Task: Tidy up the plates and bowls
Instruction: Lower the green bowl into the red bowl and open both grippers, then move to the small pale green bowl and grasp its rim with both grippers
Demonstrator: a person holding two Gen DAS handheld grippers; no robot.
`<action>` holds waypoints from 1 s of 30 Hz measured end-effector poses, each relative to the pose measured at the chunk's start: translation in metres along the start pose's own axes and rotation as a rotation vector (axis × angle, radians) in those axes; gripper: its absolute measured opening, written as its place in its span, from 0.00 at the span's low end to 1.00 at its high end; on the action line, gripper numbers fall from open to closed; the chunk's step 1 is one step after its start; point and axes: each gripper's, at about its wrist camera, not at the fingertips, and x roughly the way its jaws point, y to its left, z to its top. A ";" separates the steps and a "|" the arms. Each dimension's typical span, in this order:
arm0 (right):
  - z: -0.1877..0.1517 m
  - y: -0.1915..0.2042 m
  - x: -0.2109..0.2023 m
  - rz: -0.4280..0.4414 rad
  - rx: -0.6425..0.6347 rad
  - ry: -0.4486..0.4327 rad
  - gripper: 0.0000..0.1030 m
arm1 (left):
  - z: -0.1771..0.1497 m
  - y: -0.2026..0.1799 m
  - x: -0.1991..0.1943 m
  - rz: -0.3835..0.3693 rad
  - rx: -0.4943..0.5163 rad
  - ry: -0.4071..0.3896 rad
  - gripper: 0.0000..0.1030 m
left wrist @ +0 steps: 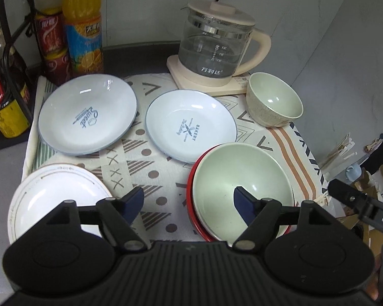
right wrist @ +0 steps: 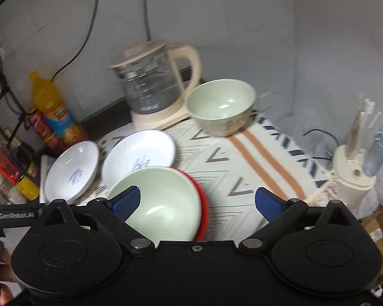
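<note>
A large pale green bowl point(left wrist: 245, 178) sits nested in a red bowl point(left wrist: 191, 196) at the front right of the patterned cloth point(left wrist: 150, 163). My left gripper point(left wrist: 189, 201) hovers open above the cloth, its right finger over the green bowl's inside, nothing gripped. Two white blue-rimmed plates point(left wrist: 86, 114) point(left wrist: 189, 127) lie behind, a white plate point(left wrist: 51, 196) at front left, and a small green bowl point(left wrist: 273, 102) at the back right. In the right wrist view my right gripper point(right wrist: 198, 201) stands wide open over the nested green bowl point(right wrist: 160, 199) and red bowl point(right wrist: 203, 204), holding nothing.
A glass kettle point(left wrist: 214, 48) on its cream base stands at the back. An orange drink bottle point(left wrist: 83, 28), red cans point(left wrist: 49, 33) and a black rack point(left wrist: 10, 51) crowd the left. The cloth's right edge drops off beside a utensil holder point(right wrist: 352, 163) and boxes.
</note>
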 end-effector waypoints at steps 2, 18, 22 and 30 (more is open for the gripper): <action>-0.001 -0.007 -0.003 -0.018 0.011 -0.017 0.96 | 0.000 -0.004 -0.001 0.002 0.018 -0.017 0.75; 0.029 -0.047 0.035 -0.089 0.059 -0.060 0.97 | 0.051 -0.045 0.029 0.041 0.037 -0.016 0.78; 0.045 -0.056 0.051 -0.065 0.068 -0.030 0.97 | 0.067 -0.061 0.045 0.036 0.040 -0.010 0.78; 0.071 -0.080 0.079 -0.046 0.091 -0.027 0.97 | 0.093 -0.093 0.083 0.010 0.055 -0.009 0.78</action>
